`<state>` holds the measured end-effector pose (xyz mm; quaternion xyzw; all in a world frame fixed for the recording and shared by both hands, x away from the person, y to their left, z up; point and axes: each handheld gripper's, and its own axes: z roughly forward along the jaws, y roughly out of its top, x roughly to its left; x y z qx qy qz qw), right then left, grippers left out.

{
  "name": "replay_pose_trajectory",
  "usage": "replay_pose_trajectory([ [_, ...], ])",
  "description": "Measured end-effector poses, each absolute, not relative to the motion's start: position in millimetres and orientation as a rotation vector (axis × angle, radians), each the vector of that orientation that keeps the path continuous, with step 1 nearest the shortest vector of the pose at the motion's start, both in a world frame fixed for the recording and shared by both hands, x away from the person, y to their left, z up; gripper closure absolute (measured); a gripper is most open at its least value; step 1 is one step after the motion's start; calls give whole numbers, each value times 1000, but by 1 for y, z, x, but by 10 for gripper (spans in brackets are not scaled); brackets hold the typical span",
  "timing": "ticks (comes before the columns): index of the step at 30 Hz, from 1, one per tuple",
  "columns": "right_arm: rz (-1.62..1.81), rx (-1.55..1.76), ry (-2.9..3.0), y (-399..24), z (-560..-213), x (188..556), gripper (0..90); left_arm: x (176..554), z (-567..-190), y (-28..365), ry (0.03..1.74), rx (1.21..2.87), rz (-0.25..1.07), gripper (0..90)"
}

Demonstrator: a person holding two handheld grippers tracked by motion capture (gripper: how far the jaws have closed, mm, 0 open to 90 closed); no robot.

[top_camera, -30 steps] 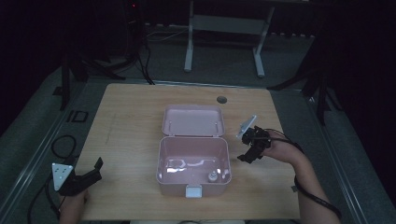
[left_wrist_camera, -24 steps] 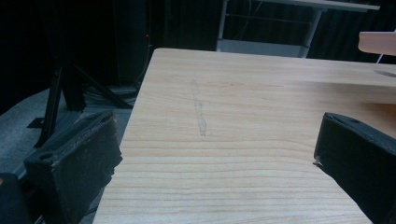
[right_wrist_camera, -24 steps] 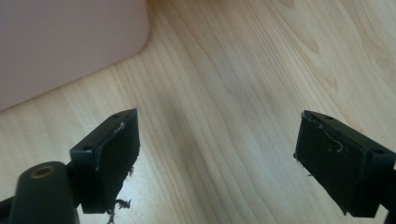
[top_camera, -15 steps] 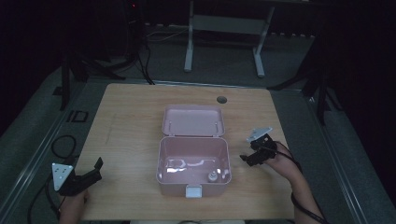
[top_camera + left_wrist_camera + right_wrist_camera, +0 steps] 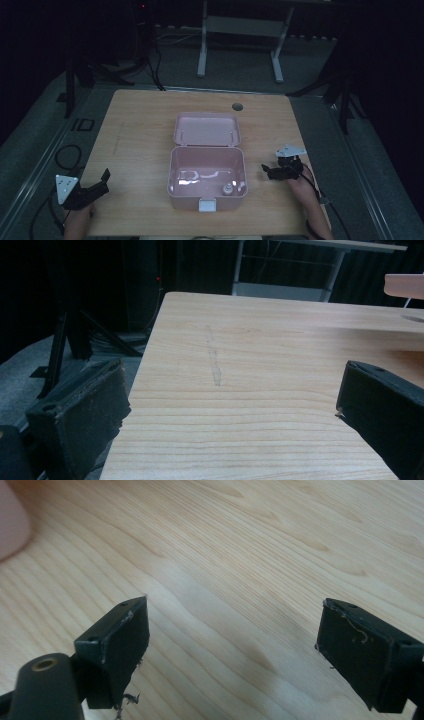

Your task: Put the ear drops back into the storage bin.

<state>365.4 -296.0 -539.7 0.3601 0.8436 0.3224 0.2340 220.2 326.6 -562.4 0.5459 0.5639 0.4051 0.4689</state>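
Two grippers are resting in my hands at the near side of a pale wooden table (image 5: 145, 130) with fine, straight grain. My left gripper (image 5: 92, 189) is sitting at the table's near left corner, its jaws standing wide apart with nothing between them; in the left gripper view (image 5: 232, 405) the black pads are looking matte and slightly gritty, and a faint grey streak (image 5: 214, 360) is running along the wood ahead. My right gripper (image 5: 274, 172) is lying just right of a pink plastic box (image 5: 207, 197), apart from it, jaws likewise spread and empty; in the right gripper view (image 5: 232, 645) the pad edges are showing scuffs and stray fibres.

The box is standing at the table's centre, rectangular with rounded corners, its lid (image 5: 207, 129) swung open and lying back flat. Its glossy interior is reflecting light in white patches. A small object (image 5: 227, 189) is sitting inside near the front wall; I cannot tell what it is. A pale latch (image 5: 207, 204) is projecting from the front. A dark round hole (image 5: 237, 106) is marking the tabletop beyond the lid. The room beyond the table is too dark to make out clearly.
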Motion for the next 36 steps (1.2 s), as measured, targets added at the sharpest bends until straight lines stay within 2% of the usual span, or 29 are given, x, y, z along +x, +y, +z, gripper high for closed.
replay_pose_trajectory([
  [21, 1087, 1253, 2085, -336, -550, 355, 134, 220, -562, 327, 1388, 1335, 992, 5],
  [36, 1130, 1342, 2071, -341, -555, 357, 136, 220, -562, 327, 1384, 1339, 990, 5],
])
